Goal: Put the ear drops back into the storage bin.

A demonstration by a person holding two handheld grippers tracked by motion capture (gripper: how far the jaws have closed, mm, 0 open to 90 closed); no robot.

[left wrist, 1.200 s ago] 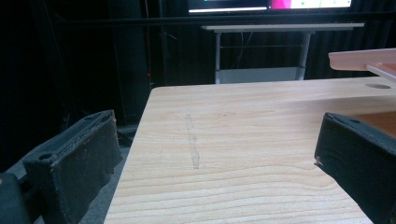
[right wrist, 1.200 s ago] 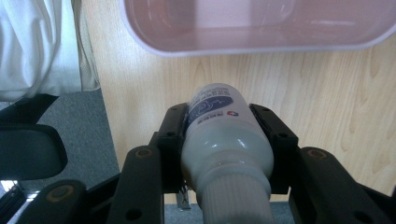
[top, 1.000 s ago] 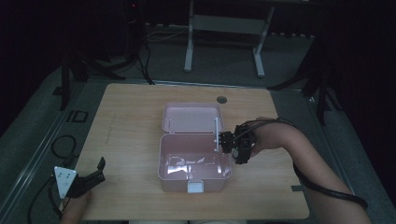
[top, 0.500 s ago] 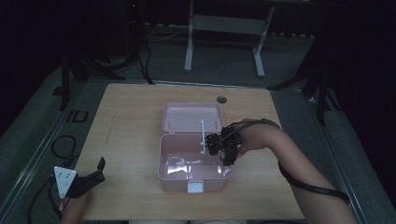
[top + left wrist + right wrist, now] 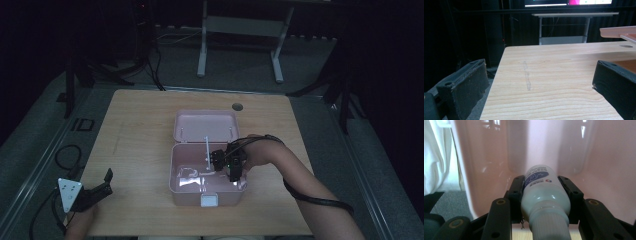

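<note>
Pink box [image 5: 207, 195] sits centre of the high view on the wood table [image 5: 140, 130], lid [image 5: 205, 125] swung open and lying back toward the top of the frame. White latch [image 5: 209, 200] on the box's bottom edge.

Right gripper [image 5: 220, 159] is over the right part of the open box, just right of frame centre; forearm comes in from the lower right, cable looped round the wrist. In the right gripper view its jaws are clamped on a small white bottle [image 5: 543, 195], one jaw on each side of the body. Bottle points away from the camera with a blue printed label [image 5: 535, 178] on top and a ribbed neck at the bottom of the frame. Pink box wall [image 5: 564, 150] fills the background there, so the bottle is at or inside the box, held clear of the floor; can't tell if it touches anything. A thin white stick [image 5: 207, 149] stands up from the gripper area in the high view; can't tell what it is.

Left gripper [image 5: 102, 182] is lower left of the high view, near the table's front left corner, grey plate [image 5: 69, 194] on top. Jaws wide apart, nothing between them; left gripper view shows bare table [image 5: 554, 75] between the two pads, box lid edge [image 5: 617, 32] at upper right.

Something pale and glossy lies on the box floor [image 5: 187, 175], left of the right gripper; too dim to identify.
</note>
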